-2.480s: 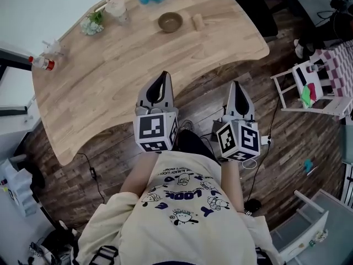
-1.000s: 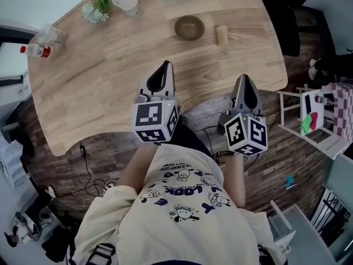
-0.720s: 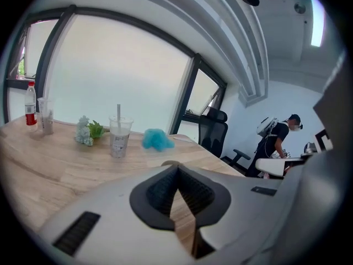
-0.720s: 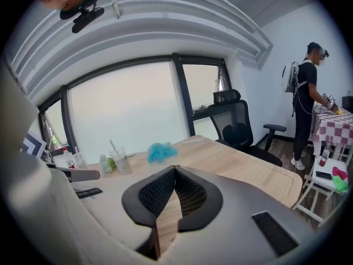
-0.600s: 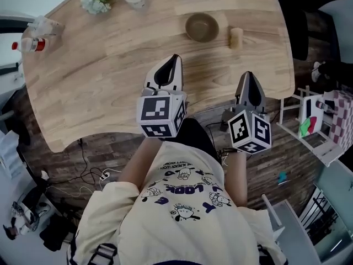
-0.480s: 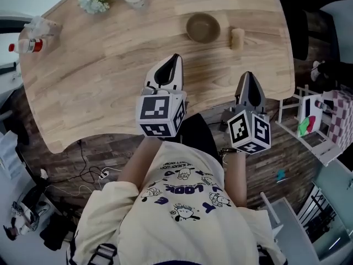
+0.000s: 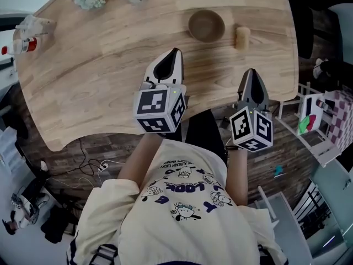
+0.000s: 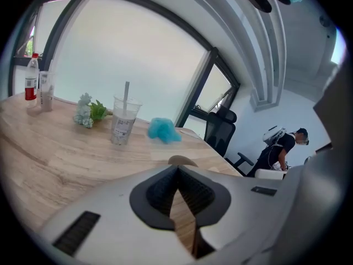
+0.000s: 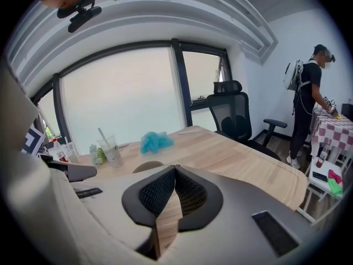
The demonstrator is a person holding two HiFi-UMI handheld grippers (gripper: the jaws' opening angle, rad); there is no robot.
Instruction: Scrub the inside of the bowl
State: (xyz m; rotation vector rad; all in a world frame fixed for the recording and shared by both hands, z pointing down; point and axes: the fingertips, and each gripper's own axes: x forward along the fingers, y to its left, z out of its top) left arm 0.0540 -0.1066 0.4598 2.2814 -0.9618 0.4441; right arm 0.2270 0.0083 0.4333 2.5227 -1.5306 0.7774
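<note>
A brown bowl (image 7: 207, 25) stands upright on the far part of the wooden table (image 7: 99, 76), with a small beige cylinder (image 7: 241, 37) just right of it. My left gripper (image 7: 174, 52) hangs over the table's near half, well short of the bowl, shut with nothing in it. My right gripper (image 7: 251, 72) hovers at the table's near edge, also shut and empty. In the left gripper view the bowl's rim (image 8: 182, 160) peeks above the closed left gripper (image 8: 177, 169). In the right gripper view the bowl (image 9: 148, 165) sits just left of the closed right gripper (image 9: 175, 168).
A fluffy blue thing (image 8: 162, 130), a plastic cup with a straw (image 8: 123, 120), a small flower bunch (image 8: 88, 110) and a red-capped bottle (image 8: 32, 81) line the table's far side. An office chair (image 9: 231, 115) and a person (image 9: 309, 93) stand beyond. A white rack (image 7: 317, 115) is at the right.
Both grippers have moved forward and down towards the table, side by side. The left one now reaches over the tabletop. Their jaws stay shut and the bowl has not moved.
</note>
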